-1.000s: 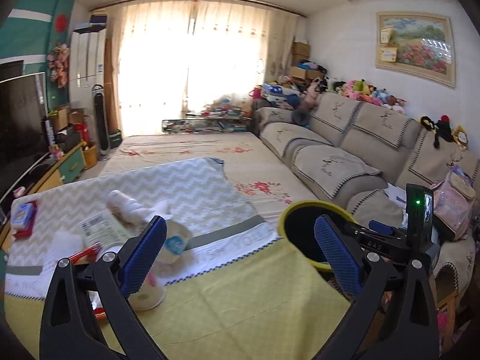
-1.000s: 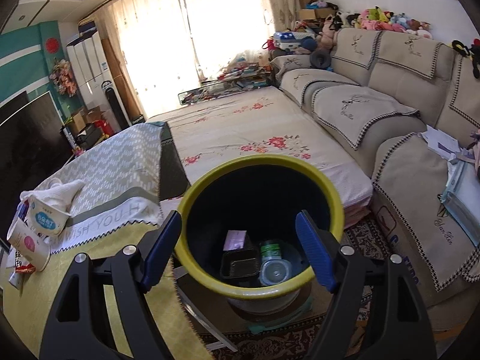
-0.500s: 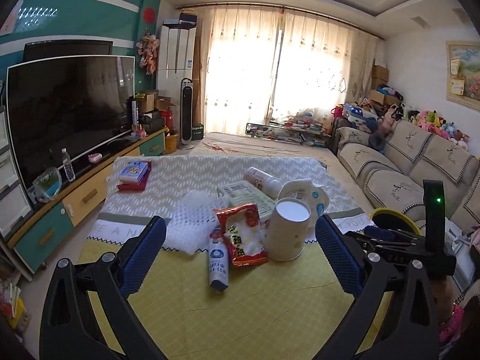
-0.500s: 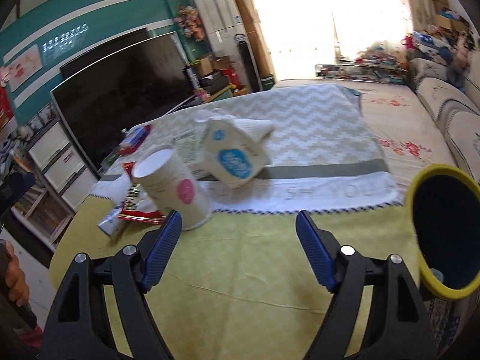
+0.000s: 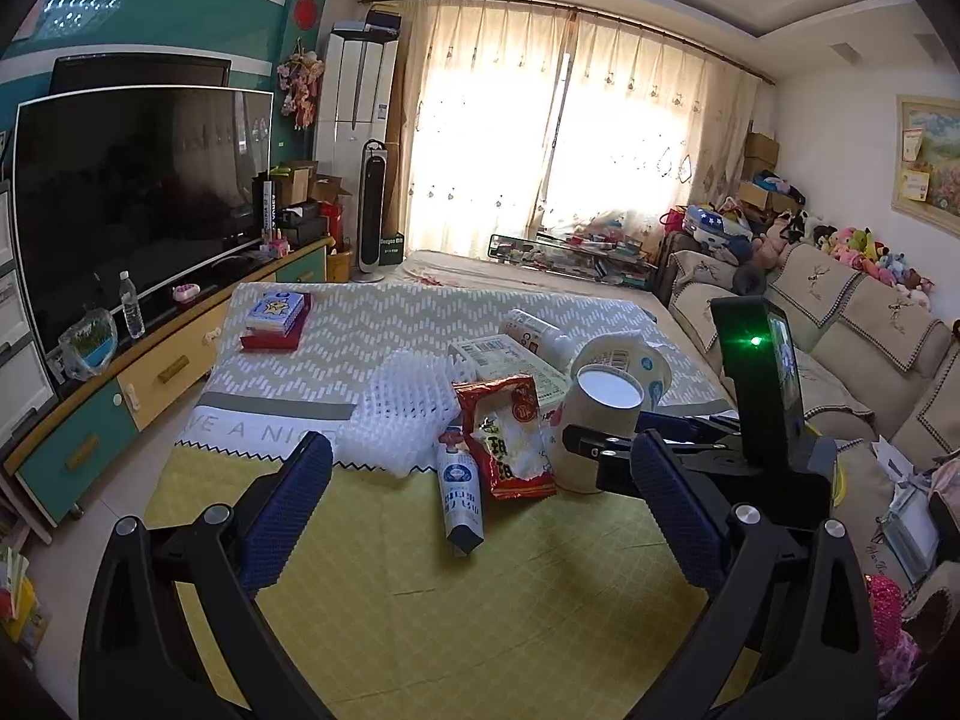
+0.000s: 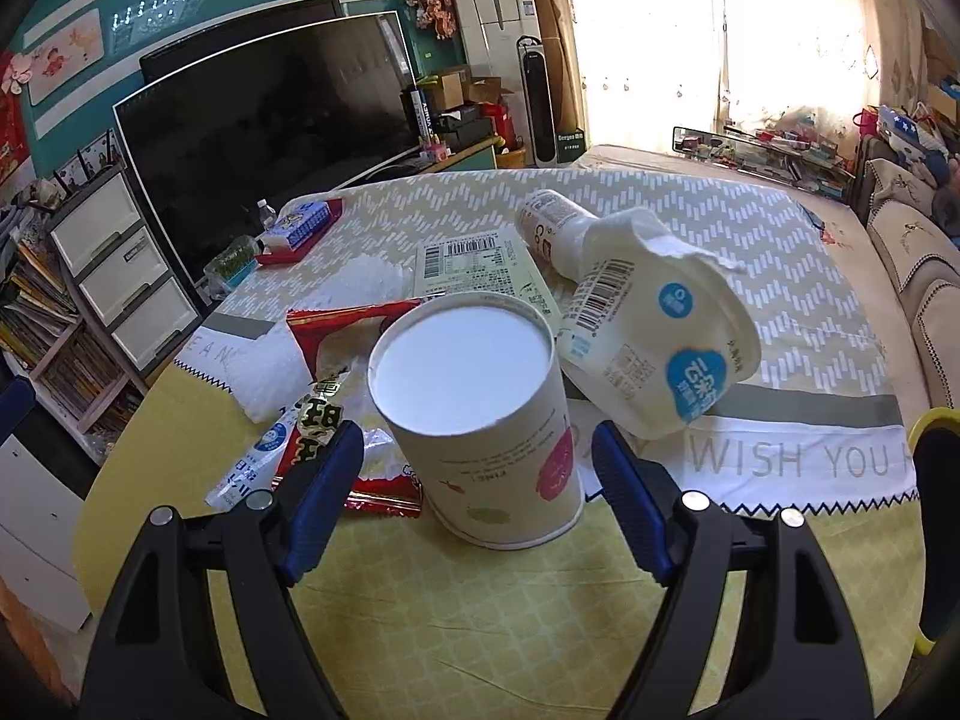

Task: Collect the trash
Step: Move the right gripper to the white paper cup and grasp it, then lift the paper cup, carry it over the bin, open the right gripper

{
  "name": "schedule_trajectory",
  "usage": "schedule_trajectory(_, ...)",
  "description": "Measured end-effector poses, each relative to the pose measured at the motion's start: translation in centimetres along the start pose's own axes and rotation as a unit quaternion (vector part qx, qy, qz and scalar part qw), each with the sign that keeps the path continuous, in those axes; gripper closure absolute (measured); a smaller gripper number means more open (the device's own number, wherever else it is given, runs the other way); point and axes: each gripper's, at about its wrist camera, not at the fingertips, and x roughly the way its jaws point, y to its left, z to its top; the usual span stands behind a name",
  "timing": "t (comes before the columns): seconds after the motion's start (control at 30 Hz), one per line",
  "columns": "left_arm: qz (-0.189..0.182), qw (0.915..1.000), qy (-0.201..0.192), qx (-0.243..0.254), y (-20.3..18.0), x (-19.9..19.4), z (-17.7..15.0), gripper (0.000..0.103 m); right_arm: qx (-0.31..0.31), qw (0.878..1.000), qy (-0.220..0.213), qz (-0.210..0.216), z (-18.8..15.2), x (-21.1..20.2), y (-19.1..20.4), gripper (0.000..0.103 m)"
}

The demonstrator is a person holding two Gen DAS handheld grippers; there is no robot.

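1. Since half a second ago, the right gripper (image 6: pixel 477 495) has moved in close to the upside-down beige paper cup (image 6: pixel 480 420), which now fills the space ahead of its spread blue fingers (image 6: pixel 321 498) without touching them.
2. A white yogurt tub with blue labels (image 6: pixel 660 348) leans tilted against the cup's far side.
3. A red snack wrapper (image 5: pixel 510 432) and a white-and-blue squeeze tube (image 5: pixel 461 495) lie left of the cup on the yellow tablecloth (image 5: pixel 480 600).
4. The left gripper (image 5: pixel 480 504) hovers open and empty, short of the tube.
5. The yellow-rimmed black bin (image 6: pixel 936 534) sits at the table's right edge.
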Motion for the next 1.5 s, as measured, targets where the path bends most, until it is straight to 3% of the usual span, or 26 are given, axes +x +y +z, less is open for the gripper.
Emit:
schedule_trajectory(0.27,-0.006,0.9999,0.011,-0.003,-0.1,0.9,-0.3,0.005,-0.003,1.000,0.004,-0.011,0.5,1.0,0.4,0.034)
schedule_trajectory(0.33,-0.007,0.9999,0.012,-0.003,-0.2,1.0,-0.4,0.005,-0.005,1.000,0.005,-0.015,0.7,1.2,0.5,0.043)
schedule_trajectory(0.57,-0.005,0.9999,0.015,0.000,-0.4,1.1,-0.4,0.005,0.001,1.000,0.000,-0.004,0.5,0.2,0.1,0.044)
schedule_trajectory(0.97,-0.004,0.9997,0.023,0.004,-0.6,1.7,-0.8,0.005,0.016,0.999,-0.024,0.027,-0.4,-4.9,-1.3,0.044)
schedule_trajectory(1.27,-0.006,0.9994,0.029,0.017,-1.4,2.2,-1.0,0.005,0.046,0.998,-0.040,0.015,-1.5,-7.6,-4.6,0.044)
schedule_trajectory(1.5,-0.006,0.9988,0.042,0.024,-2.1,3.2,-1.2,0.005,0.116,0.990,-0.062,-0.045,-2.8,-10.3,-11.8,0.044)
